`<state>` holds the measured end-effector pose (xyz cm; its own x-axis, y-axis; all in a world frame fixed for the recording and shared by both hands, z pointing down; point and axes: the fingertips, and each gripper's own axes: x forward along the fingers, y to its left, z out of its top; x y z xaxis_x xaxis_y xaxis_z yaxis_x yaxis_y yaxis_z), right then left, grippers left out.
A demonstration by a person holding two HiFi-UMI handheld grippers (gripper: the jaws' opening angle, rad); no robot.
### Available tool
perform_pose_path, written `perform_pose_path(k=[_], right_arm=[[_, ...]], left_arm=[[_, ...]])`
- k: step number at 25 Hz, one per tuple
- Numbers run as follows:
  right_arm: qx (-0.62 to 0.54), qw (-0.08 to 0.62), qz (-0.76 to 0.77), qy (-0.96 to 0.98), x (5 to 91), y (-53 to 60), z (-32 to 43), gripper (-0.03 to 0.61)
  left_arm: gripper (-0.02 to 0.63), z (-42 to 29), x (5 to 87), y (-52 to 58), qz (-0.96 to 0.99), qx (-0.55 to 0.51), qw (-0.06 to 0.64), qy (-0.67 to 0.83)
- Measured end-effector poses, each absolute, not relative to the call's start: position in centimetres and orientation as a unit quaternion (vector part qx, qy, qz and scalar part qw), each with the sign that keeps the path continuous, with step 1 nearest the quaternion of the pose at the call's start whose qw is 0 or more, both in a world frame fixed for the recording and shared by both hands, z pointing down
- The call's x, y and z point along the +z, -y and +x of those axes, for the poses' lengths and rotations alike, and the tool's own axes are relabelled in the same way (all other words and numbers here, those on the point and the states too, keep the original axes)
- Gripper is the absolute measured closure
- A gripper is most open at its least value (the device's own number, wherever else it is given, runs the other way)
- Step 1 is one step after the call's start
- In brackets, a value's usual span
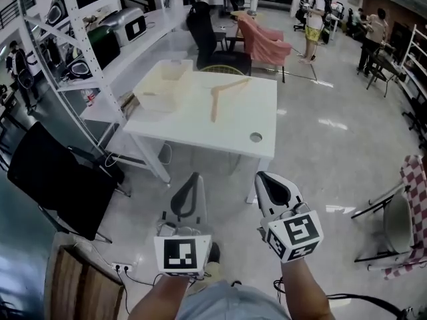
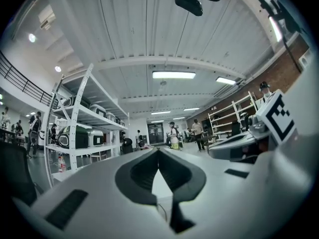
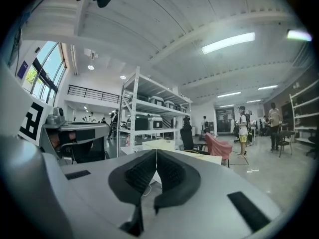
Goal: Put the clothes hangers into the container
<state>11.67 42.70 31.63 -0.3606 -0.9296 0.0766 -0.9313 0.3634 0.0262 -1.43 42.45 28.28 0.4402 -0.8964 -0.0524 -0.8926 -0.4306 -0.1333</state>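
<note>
No words, numbers or brands are readable anywhere. There are only black-and-white square marker patterns, not text: the left cube (image 1: 181, 254) on the left gripper (image 1: 192, 177) at 7 o'clock and the right cube (image 1: 293, 235) on the right gripper (image 1: 263, 177) at 5 o'clock. The shelf box label (image 1: 135, 27) at 10 o'clock is too small to read.

- The left tool (image 2: 158, 151) points level into a large hall; its dark jaws meet at the tips, with nothing held between them.
- The right tool (image 2: 219, 150) lies alongside at the right edge, and its marker cube (image 2: 275, 117) shows a black square pattern.
- A white shelving rack (image 2: 75, 128) stands at the left, carrying dark and grey cases.
- Strip lights (image 2: 173, 75) run across the ribbed white ceiling.
- Several people (image 2: 173, 133) stand far off near the back wall, too small to tell more.
</note>
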Motion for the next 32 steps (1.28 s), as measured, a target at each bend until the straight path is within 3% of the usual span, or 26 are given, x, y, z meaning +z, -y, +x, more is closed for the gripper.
perform_pose_path(k=[16,32], right_arm=[[-0.03,0.026,0.584,0.811,27.4,-26.7,7.1,0.566],[0.006,0.051,0.596,0.802,31.7,-17.8,7.9,0.568]], left_arm=[[0.603,-5.5,24.8,-26.5,-0.86,0.018,0.1,-0.5],[0.602,-4.8,30.0,-17.0,-0.868,-0.022,0.067,-0.491]])
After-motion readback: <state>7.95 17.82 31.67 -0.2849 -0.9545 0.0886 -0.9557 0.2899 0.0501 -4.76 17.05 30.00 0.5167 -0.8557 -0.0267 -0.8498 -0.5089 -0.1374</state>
